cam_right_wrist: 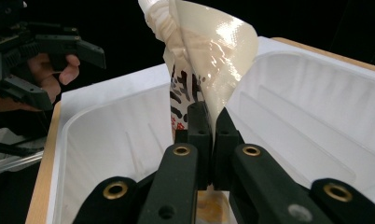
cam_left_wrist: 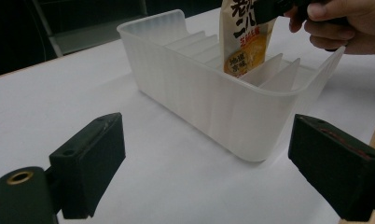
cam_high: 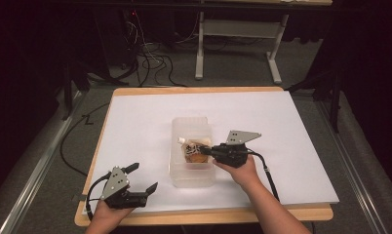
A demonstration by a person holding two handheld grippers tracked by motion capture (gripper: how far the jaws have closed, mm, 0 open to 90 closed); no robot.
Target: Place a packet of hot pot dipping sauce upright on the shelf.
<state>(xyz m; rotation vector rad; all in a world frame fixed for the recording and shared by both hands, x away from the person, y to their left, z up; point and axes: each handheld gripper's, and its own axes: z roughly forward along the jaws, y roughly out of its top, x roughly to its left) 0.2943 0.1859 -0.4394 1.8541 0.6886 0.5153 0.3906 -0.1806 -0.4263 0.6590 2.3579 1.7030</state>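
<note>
High overhead; two close gripper views, all sharing the bin [cam_high: 192,165].

White sheet [cam_high: 135,126] on wooden table [cam_high: 204,214]

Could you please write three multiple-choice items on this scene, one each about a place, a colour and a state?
1. Where is the printed pouch?
A. flat on the white table sheet
B. standing in the translucent divided bin, between its dividers
C. on the floor beside the table

2. What colour is the sheet covering the table?
A. white
B. green
C. red

3. What state is the left claw in?
A. shut on the pouch
B. shut on the bin's rim
C. open and holding nothing

Answers:
1 B: the left gripper view shows the pouch upright inside the bin, held at its top by the right claw.
2 A: the high view shows a white sheet over a wooden tabletop.
3 C: its jaws stand wide apart over bare sheet near the table's front edge.
</note>
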